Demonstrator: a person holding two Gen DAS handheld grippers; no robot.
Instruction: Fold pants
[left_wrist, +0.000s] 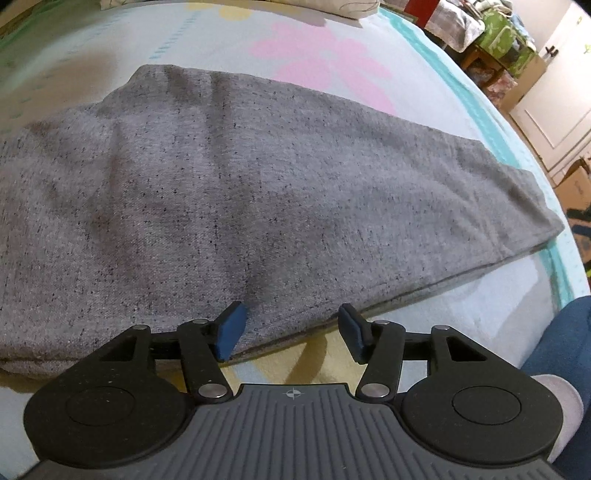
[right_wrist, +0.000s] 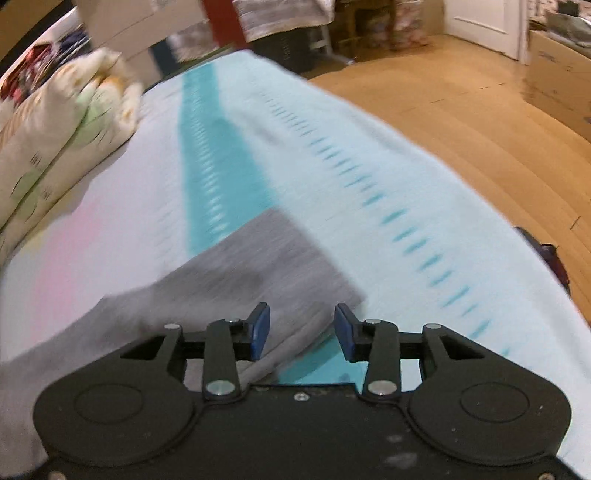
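Note:
Grey speckled pants (left_wrist: 229, 192) lie flat on the bed, folded lengthwise, legs running to the right toward the bed's edge. My left gripper (left_wrist: 291, 332) is open and empty, just above the pants' near edge. In the right wrist view the leg end of the pants (right_wrist: 266, 266) lies on the sheet in front of my right gripper (right_wrist: 301, 330), which is open and empty over the hem's near corner. This view is motion-blurred.
The bed sheet (left_wrist: 332, 48) is white with pink, yellow and teal patterns. Pillows (right_wrist: 55, 133) lie at the left. The bed's edge drops to a wooden floor (right_wrist: 461, 122) on the right. A person's leg and sock (left_wrist: 565, 387) are at the lower right.

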